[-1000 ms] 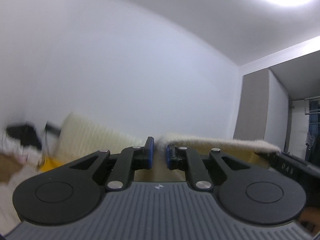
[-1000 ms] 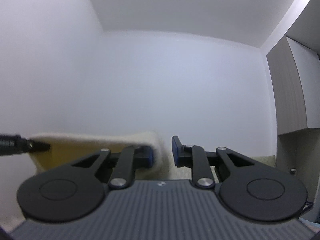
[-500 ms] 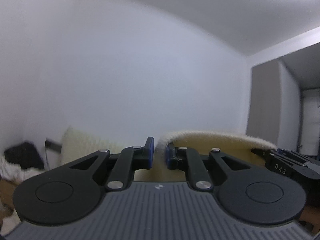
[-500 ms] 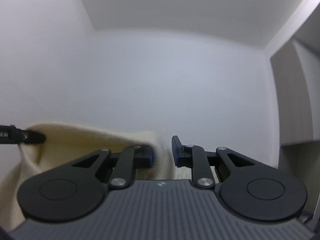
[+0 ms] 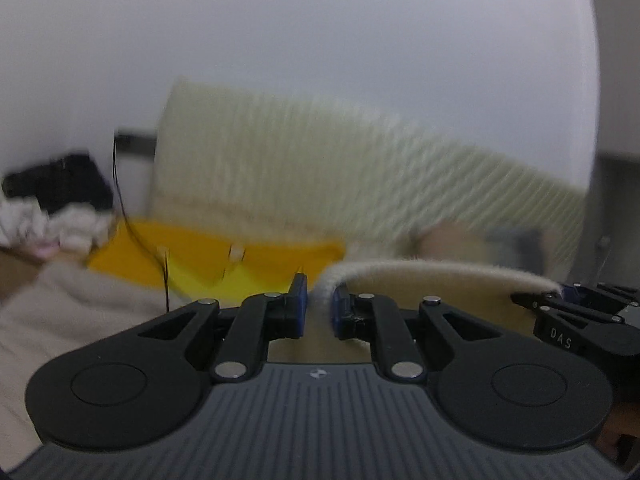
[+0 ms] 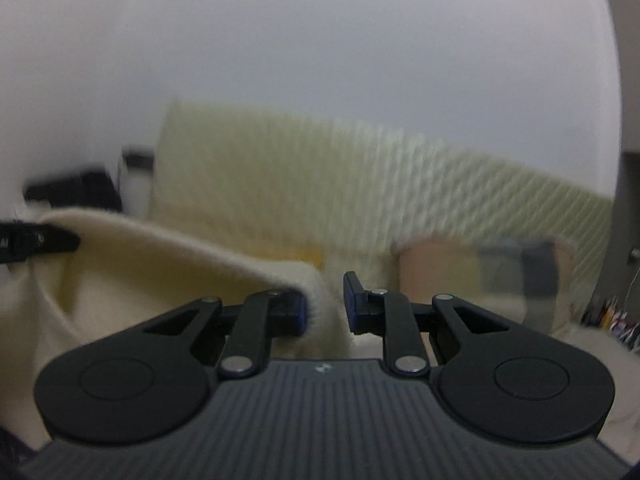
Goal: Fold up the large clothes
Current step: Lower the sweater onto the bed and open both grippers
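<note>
A cream fuzzy garment (image 5: 420,276) hangs stretched between my two grippers. My left gripper (image 5: 318,306) is shut on one corner of its top edge. The edge runs right to my right gripper (image 5: 560,296), seen at the far right of the left wrist view. In the right wrist view my right gripper (image 6: 325,307) is shut on the other corner of the garment (image 6: 168,256). The cloth sags leftward to the left gripper's fingertips (image 6: 44,240) at the left edge. Both views are blurred.
A cream ribbed headboard (image 5: 320,176) stands against the white wall. Yellow cloth (image 5: 208,260) and beige bedding (image 5: 80,304) lie below it. Dark and white clutter (image 5: 56,200) sits at the left. A brown and grey pillow (image 6: 480,276) lies at the right.
Both grippers have tilted downward with the garment still held. The views went from wall and ceiling to the headboard and bed.
</note>
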